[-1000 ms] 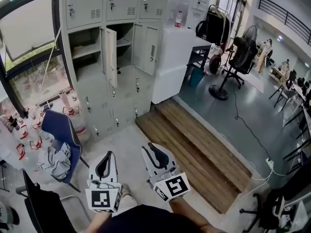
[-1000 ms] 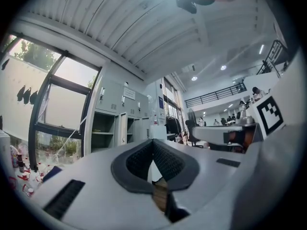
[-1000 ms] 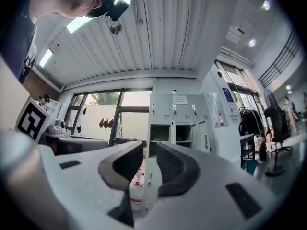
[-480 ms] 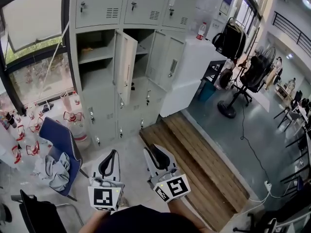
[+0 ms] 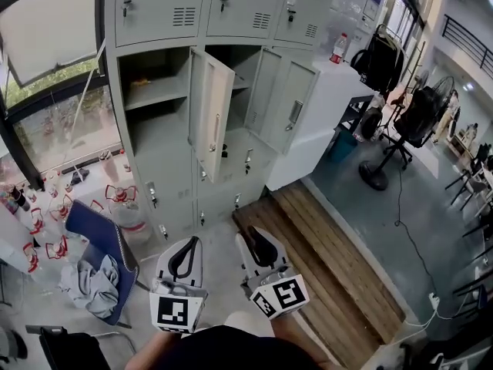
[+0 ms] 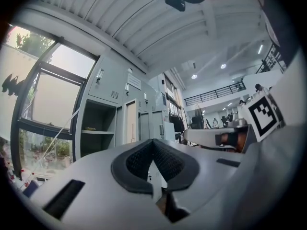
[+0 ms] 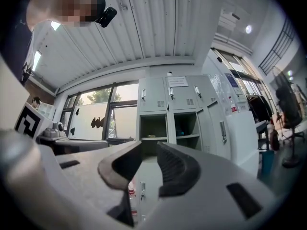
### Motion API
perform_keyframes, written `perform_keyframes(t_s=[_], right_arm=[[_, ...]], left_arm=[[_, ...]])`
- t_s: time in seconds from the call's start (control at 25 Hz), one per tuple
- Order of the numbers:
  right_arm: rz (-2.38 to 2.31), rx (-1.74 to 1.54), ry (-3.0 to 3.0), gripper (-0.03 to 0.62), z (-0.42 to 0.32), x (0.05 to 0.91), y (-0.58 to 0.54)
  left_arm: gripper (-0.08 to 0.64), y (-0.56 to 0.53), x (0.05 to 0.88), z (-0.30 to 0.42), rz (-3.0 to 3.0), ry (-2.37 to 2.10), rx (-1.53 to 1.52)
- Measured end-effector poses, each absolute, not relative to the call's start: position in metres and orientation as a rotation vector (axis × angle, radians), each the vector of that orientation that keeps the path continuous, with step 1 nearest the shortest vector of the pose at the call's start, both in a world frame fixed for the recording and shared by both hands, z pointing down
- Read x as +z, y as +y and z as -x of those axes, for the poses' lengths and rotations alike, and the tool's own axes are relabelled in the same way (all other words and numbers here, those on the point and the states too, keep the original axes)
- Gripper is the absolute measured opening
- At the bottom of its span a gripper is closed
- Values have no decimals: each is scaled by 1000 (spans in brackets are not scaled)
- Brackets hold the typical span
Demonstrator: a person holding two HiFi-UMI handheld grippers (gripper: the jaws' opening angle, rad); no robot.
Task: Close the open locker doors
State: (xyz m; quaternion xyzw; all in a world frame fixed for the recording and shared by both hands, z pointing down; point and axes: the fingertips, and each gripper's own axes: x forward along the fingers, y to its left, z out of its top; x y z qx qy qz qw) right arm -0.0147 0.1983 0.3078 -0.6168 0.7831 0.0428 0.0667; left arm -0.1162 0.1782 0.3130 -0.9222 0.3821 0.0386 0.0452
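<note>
Fingertips (image 6: pixel 139 159) of your left gripper (image 5: pixel 192 243) are pressed together, nothing between them. Your right gripper (image 5: pixel 255 237) has its jaws spread with a clear gap, and it's empty too. Both are held low in front of you, pointing at the lockers (image 5: pixel 154 21), with bare floor between and well apart from any door.

Locker middle row, left to right: the left compartment (image 5: pixel 150 91) is open, with a shelf showing. An open door (image 5: pixel 212 114) is swung out towards you at the partition. The middle compartment (image 5: pixel 240 83) is open as well. Can't tell which of the two that door belongs to. The right door (image 5: pixel 296 106) with the handle looks slightly ajar, but I'm not sure.

Step in hand, judging by this: approach, no door touched yet. Next you need to close the distance, put a gripper against the outer face of the swung-out door near its free edge, and push it round to the frame until flush. Then check the right door and press it home if it's loose.
</note>
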Motion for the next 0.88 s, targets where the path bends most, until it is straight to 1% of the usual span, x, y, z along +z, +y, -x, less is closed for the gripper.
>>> perform_keyframes(t_s=[0.28, 0.52, 0.88], right_arm=[[1794, 90, 2404, 81, 3, 321, 151], [1660, 137, 2497, 81, -9, 313, 81], [1438, 176, 2623, 81, -59, 291, -14]], left_arm=[[0, 144, 335, 108, 2838, 1225, 49], [0, 84, 323, 88, 2772, 1305, 112], [0, -2, 298, 43, 2636, 1482, 130]])
